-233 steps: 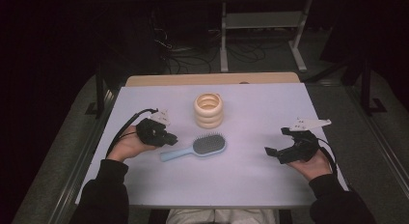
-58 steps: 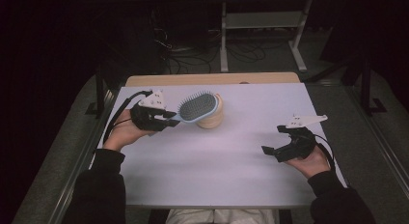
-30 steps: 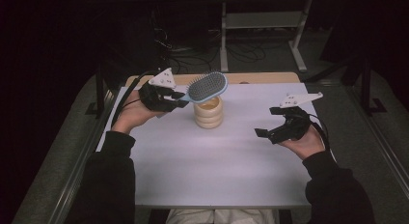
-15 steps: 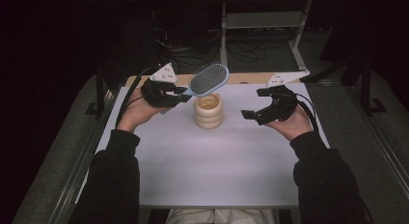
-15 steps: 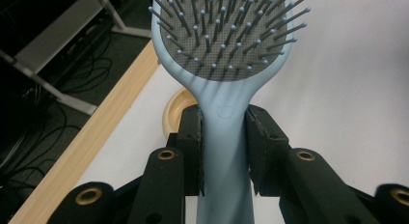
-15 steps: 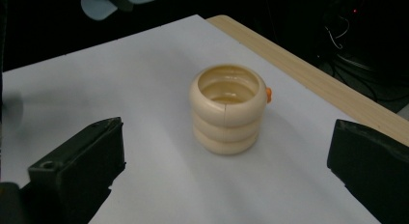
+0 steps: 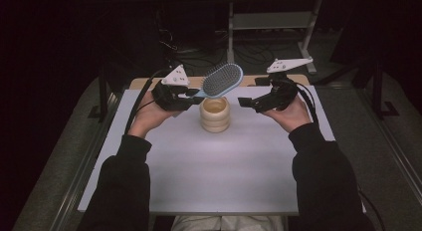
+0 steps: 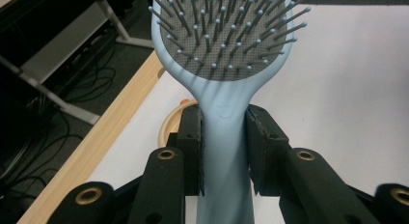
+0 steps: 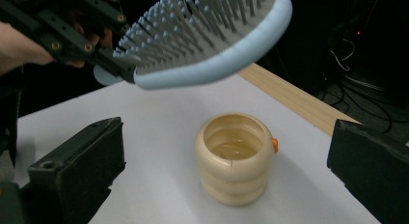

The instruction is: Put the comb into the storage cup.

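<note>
Above the middle of the table (image 7: 199,176), a pale blue hairbrush (image 7: 222,80) is held aloft by its handle, clamped between the pads of the left gripper (image 7: 191,94); in the left gripper view the handle is seen pinched squarely on both flanks, with the bristled head (image 8: 226,35) standing beyond the jaws; in the high view the head hangs over, and apart from, a cream ringed cup (image 7: 215,114) that stands upright on the white surface, near the far wooden edge (image 7: 144,83); the cup's hollow is seen to be open at the top in the right gripper view (image 9: 235,156). The right gripper (image 7: 254,102) is held off the table just to the right of the brush head, its jaws spread wide with nothing between them; the brush head (image 9: 207,38) is seen above and ahead of them, untouched. The step in hand is judged to be a handover or a two-handed steadying of the brush in the air, with the approach made but no second grasp yet taken. For the next move, the open jaws would need to be brought round the rim of the head rather than onto the bristles; a firm closure would be wanted before the handle is let go; a slip could send the brush onto the cup and tip it.
</note>
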The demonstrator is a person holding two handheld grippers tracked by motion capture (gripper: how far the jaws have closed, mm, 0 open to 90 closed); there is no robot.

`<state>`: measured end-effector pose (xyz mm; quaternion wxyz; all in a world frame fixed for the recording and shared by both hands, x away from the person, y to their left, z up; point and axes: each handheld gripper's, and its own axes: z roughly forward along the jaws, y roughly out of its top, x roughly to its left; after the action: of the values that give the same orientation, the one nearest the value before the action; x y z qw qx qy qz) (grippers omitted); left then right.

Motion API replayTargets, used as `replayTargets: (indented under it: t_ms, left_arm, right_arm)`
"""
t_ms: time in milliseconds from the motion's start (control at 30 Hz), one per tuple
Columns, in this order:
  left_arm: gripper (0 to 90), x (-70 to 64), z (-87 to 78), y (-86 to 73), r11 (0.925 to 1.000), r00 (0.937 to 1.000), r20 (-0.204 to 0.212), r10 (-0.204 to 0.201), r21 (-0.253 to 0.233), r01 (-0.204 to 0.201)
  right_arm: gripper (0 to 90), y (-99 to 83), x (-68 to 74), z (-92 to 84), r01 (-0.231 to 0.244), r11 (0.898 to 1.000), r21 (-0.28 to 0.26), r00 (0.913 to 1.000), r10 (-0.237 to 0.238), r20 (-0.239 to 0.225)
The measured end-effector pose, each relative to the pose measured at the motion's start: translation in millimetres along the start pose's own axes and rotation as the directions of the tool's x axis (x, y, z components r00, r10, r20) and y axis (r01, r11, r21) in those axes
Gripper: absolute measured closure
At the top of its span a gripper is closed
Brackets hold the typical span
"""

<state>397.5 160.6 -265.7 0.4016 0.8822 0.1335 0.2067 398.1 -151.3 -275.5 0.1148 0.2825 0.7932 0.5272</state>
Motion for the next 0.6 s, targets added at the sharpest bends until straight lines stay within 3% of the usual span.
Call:
replayTargets:
  t_ms: [233, 333, 500, 600]
  left_arm:
    - [70.2, -1.1, 3.8, 0.6, 0.9999, 0.9999, -0.015, 0.005, -0.011, -0.005]
    - [70.2, -2.0, 7.6, 0.2, 0.9999, 0.9998, -0.019, 0.01, -0.003, -0.01]
    - [70.2, -3.5, 13.0, 0.3, 0.9998, 0.9996, -0.024, 0.013, -0.012, -0.013]
    - [70.2, -4.9, 16.1, 0.8, 0.9998, 0.9995, -0.028, 0.013, -0.015, -0.013]
  right_arm:
    - [0.0, 7.3, -4.6, 9.8, -0.047, 0.999, -0.019, 0.9984, 0.046, -0.034]
    - [0.0, 9.3, -6.4, 15.9, -0.119, 0.992, -0.043, 0.9896, 0.115, -0.086]
    - [0.0, 11.5, -7.4, 25.0, -0.172, 0.984, -0.041, 0.9823, 0.168, -0.083]
    - [0.0, 10.9, -10.3, 27.7, -0.226, 0.972, -0.06, 0.9707, 0.219, -0.099]
